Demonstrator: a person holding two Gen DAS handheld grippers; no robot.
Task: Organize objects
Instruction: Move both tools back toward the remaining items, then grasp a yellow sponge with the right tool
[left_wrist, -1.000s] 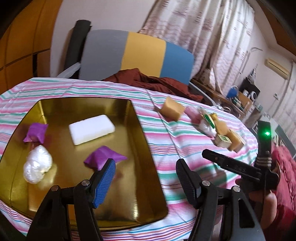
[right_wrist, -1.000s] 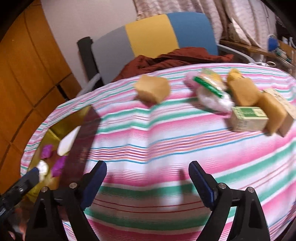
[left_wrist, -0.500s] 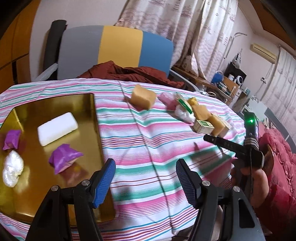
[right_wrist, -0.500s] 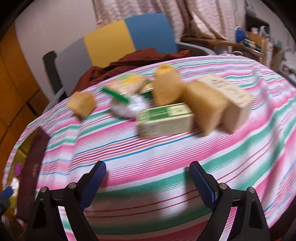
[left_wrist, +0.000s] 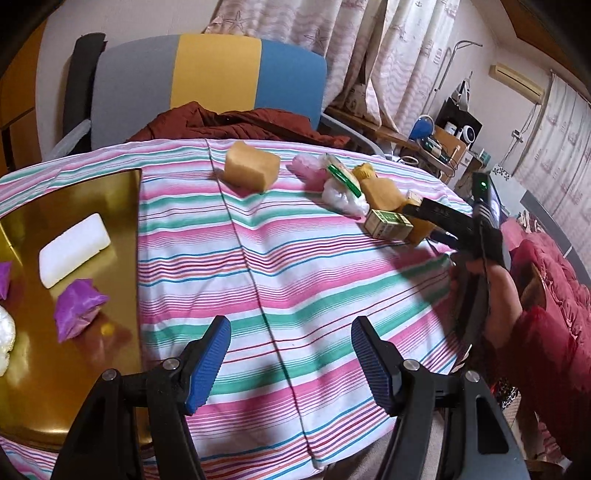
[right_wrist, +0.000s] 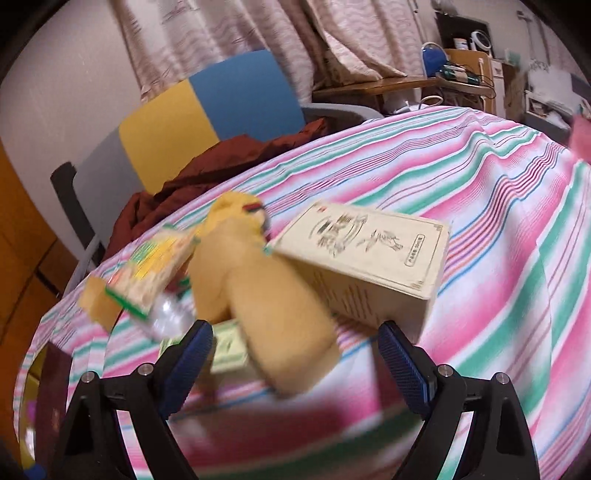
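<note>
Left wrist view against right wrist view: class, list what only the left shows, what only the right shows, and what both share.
Only the left wrist view: a white bar and a purple packet lying in the gold tray, the left gripper open and empty, and a hand holding the right gripper.

Only the right wrist view: the printed top of the beige box, and the right gripper open, nothing gripped.

Both: the striped cloth, the green box, the tricolour chair.

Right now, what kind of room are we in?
Probably a lived-in room at home: a table under a striped cloth, long patterned curtains, a wall air conditioner and a cluttered side desk.
</note>
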